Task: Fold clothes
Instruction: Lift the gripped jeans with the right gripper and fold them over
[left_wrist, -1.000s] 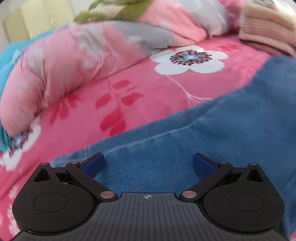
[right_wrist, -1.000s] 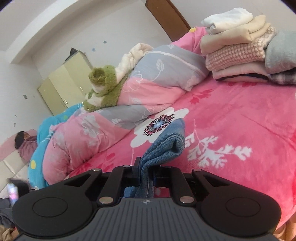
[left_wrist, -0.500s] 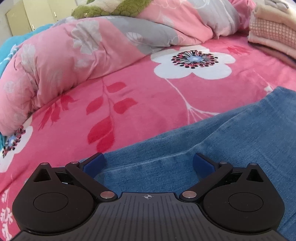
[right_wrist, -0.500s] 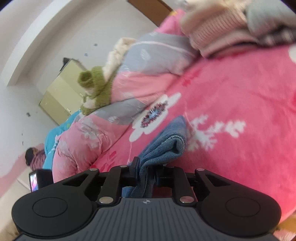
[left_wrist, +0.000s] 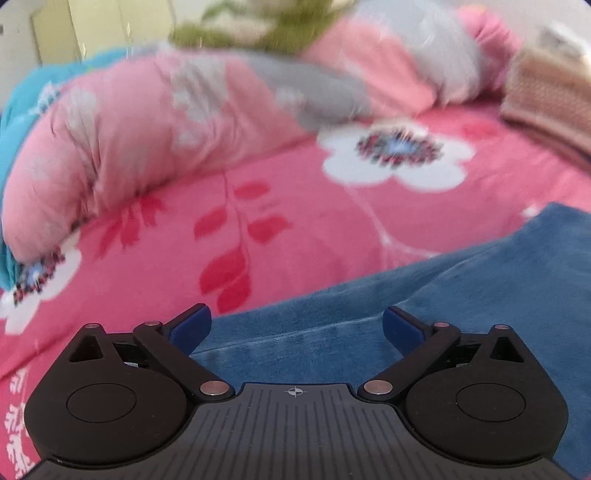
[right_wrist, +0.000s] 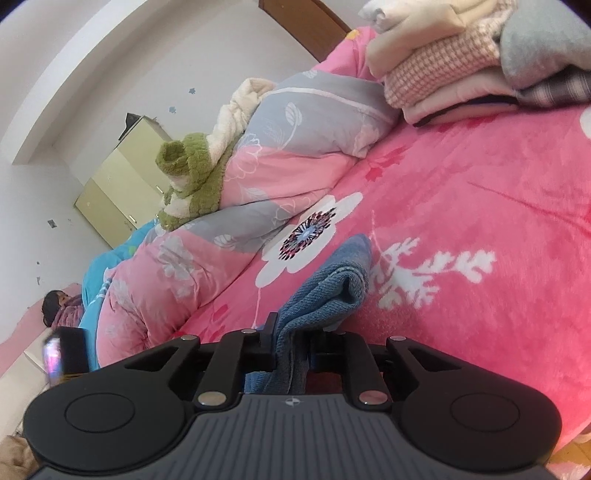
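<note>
While right gripper (right_wrist: 291, 345) jaws close, pinching jeans (right_wrist: 325, 291), left gripper (left_wrist: 297, 326) tilted down, spread wide

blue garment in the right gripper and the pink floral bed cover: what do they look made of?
Blue garment: looks like washed denim, matte; visible diagonal twill ribs and a stitched hem at the folded edge. Probably jeans, though the full shape isn't shown. It is pinched in the right hand-held gripper, whose jaws are closing.
Pink floral bed cover: seems plush fleece or flannel, soft sheen with fuzzy nap; exact fibre unclear.
</note>
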